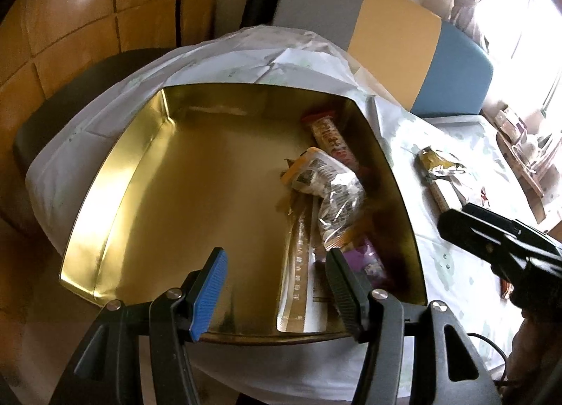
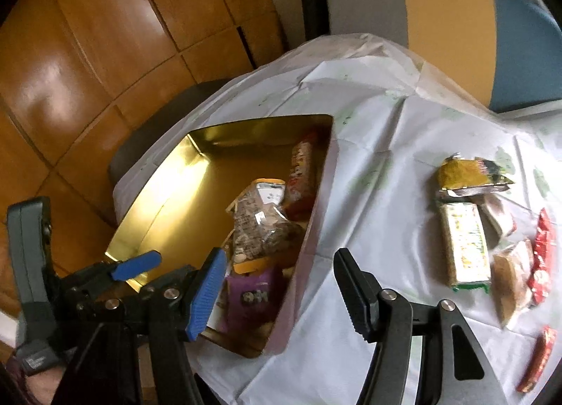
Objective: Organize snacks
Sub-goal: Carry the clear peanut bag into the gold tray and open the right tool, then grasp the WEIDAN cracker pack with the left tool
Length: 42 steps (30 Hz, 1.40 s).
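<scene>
Snacks are divided between two locations. Several packets lie inside the gold tin (image 1: 196,173), directly ahead of the left gripper (image 1: 277,285): a clear nut bag (image 1: 330,191), a red-ended bar (image 1: 328,134) beyond it against the tin's right wall, and a purple packet (image 1: 368,261) just ahead of the right-hand finger. The left gripper's fingers stand wide apart over the tin's near edge and hold nothing.

The remaining snacks lie on the white tablecloth (image 2: 379,166), ahead and to the right of the right gripper (image 2: 281,292): a yellow packet (image 2: 463,173) farthest away, a green-and-white bar (image 2: 465,243) nearer, a brown wafer packet (image 2: 513,282) to its right, and red packets (image 2: 542,254) at the far right. The right gripper's fingers are also spread wide and empty, straddling the tin's right wall. The left gripper appears in the right wrist view at lower left, over the tin's near corner.
</scene>
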Motion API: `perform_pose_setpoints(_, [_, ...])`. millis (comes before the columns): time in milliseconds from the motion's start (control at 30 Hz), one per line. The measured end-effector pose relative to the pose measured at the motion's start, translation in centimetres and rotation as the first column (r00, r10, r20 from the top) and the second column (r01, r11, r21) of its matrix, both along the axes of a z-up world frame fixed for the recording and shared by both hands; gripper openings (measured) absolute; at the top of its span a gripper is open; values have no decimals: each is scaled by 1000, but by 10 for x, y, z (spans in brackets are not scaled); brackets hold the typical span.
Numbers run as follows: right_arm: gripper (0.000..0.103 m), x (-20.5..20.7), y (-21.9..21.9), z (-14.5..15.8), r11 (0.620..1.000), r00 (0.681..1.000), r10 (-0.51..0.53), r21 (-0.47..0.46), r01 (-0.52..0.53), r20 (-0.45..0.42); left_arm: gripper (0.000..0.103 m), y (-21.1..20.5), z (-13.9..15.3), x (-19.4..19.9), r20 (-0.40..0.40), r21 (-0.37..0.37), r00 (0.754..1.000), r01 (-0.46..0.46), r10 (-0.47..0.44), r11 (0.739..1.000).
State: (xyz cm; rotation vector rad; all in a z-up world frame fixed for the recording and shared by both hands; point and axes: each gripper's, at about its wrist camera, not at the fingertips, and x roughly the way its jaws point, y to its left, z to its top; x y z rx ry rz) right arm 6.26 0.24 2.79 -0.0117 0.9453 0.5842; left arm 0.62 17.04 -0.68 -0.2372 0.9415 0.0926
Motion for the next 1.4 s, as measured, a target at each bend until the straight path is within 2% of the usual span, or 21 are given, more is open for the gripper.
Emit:
perform_pose_setpoints(100, [70,-6,-11,2,1000,999,-23,-17,24,23,59,-6,2,-1,3,10,1000,14,-14,1000])
perform_pose_setpoints(600, [74,-17,-85,3,981,985,-162,-94,167,64,59,-44,10,-1,2,45,994,113,-113,993])
perform_pose_setpoints(967, [77,-10,-166,2,935,959,-270,-213,283,88,59,-74,18,3,7,72,979,205,-206,976])
perform_pose_setpoints(1167, [77,4,-227,4,887,934,-342,-291,358,105,59,-99,27,10,13,82,960,277,-278,957])
perform_pose_setpoints(1267, [77,15,-259,-1,863,918,-386,-317,393,85,59,-117,35,17,19,75,947,318,-320,945])
perform_pose_setpoints(1300, [77,19,-269,-5,857,910,-408,-313,410,75,59,-124,38,21,23,79,942,333,-336,940])
perform_pose_setpoints(1400, [77,27,-302,-19,819,852,-524,-279,501,-8,59,-148,42,32,17,63,924,379,-381,923])
